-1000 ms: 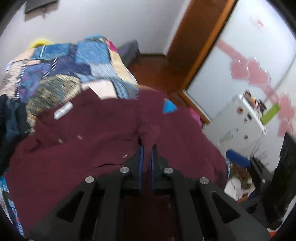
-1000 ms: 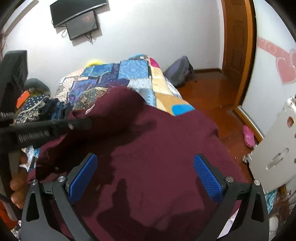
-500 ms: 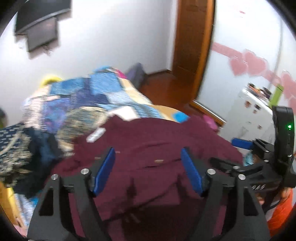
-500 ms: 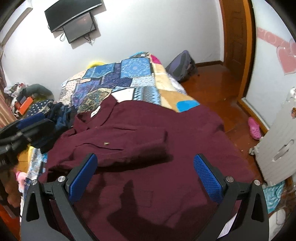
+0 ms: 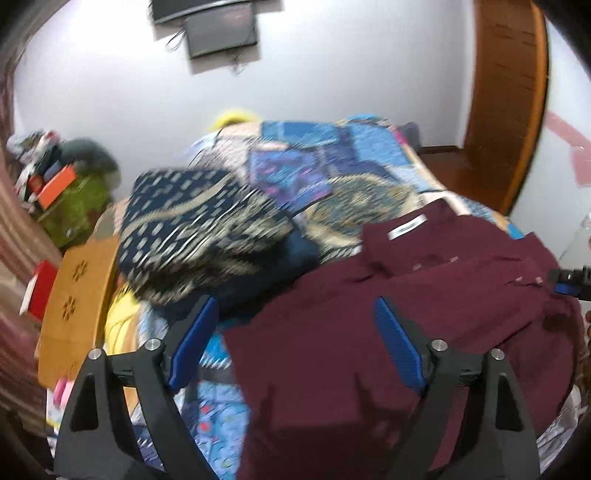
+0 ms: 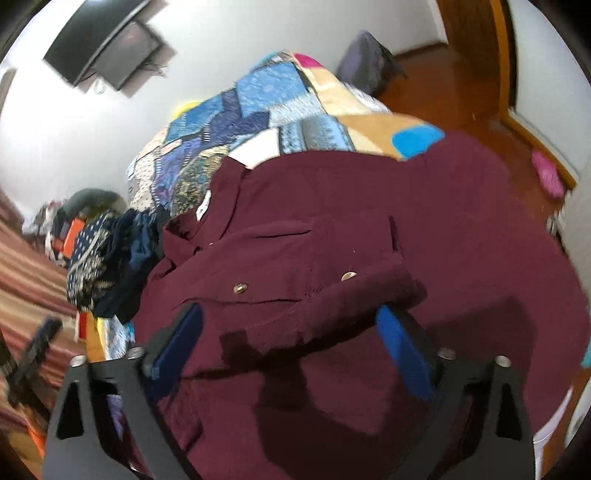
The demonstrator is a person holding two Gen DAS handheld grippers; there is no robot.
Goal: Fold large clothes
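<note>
It was a home bedroom: a bed spread with a patchwork quilt filled the middle, a television hung on the white wall, and a wooden door frame opened onto a wood floor. Clothes lay heaped on the bed.

Maroon button-up shirt, collar up, one sleeve folded across, spread on the bed
</note>
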